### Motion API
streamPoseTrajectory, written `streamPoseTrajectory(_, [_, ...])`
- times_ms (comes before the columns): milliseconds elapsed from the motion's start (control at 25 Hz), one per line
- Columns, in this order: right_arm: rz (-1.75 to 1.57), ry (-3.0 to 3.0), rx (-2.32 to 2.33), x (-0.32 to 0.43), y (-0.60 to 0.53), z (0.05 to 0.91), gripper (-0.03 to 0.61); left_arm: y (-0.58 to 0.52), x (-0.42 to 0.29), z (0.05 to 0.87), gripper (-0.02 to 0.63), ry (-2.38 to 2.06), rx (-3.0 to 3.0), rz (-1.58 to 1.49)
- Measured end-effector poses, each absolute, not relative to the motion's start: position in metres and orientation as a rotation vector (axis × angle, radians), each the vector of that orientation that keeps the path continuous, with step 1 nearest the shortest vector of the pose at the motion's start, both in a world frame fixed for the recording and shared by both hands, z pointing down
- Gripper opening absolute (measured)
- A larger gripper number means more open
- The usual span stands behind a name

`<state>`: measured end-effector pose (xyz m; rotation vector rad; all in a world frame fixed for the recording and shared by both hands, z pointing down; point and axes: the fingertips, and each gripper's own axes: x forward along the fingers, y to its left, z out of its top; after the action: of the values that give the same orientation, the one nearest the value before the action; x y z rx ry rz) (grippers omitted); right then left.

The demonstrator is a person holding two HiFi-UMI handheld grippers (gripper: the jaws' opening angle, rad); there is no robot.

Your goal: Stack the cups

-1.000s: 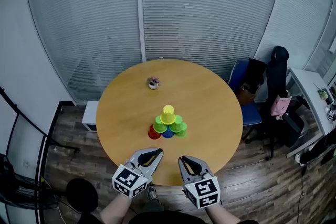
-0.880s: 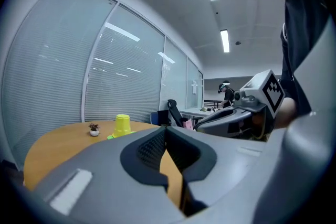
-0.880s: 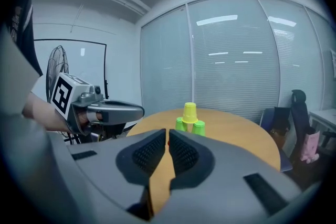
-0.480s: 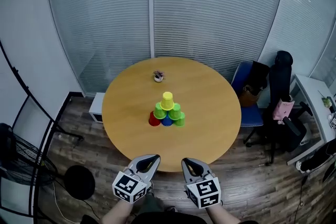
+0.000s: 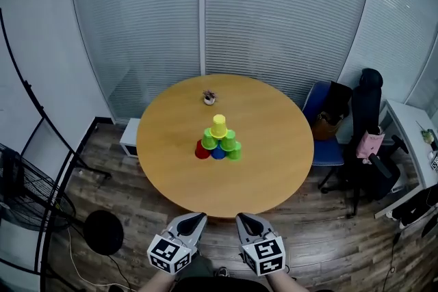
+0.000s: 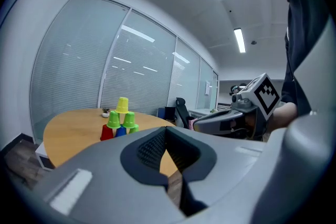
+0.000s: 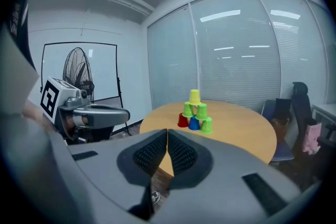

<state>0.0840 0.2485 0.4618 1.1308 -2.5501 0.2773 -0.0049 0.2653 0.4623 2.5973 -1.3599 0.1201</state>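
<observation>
- The cups point(image 5: 218, 141) stand as a pyramid near the middle of the frame in the head view: red, blue and green mouth-down at the base, two green above, one yellow cup point(image 5: 218, 125) on top.
- They look like thin plastic party cups: probably very light, smooth and easy to dent, and a knock would likely topple the pile.
- The safest hold is a gentle pinch across the side wall, near the closed upper end, lifting straight up so that the neighbours stay put.
- The left gripper point(image 5: 198, 217) and the right gripper point(image 5: 243, 218) hang side by side at the bottom of the frame, off the near table edge and well apart from the cups. Each has its jaws pressed together, with nothing between them.
- The round wooden table point(image 5: 164, 167) looks flat, smooth and hard, so a light cup may slide on it. A small potted plant point(image 5: 209, 98) sits near its far edge.
- The room is an office with a wall of blinds point(image 5: 274, 10) across the top, a wood floor point(image 5: 116, 181), chairs point(image 5: 328, 116) at the right and a fan point(image 7: 77, 73) at the left.
</observation>
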Motion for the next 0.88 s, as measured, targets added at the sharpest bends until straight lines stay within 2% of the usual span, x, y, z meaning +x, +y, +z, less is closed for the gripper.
streamPoseTrajectory(880, [0.268,-2.516,1.166,0.096,0.276,0.475,0.014,0.303,-0.001,0.471,0.009,-1.406,2.583,0.140])
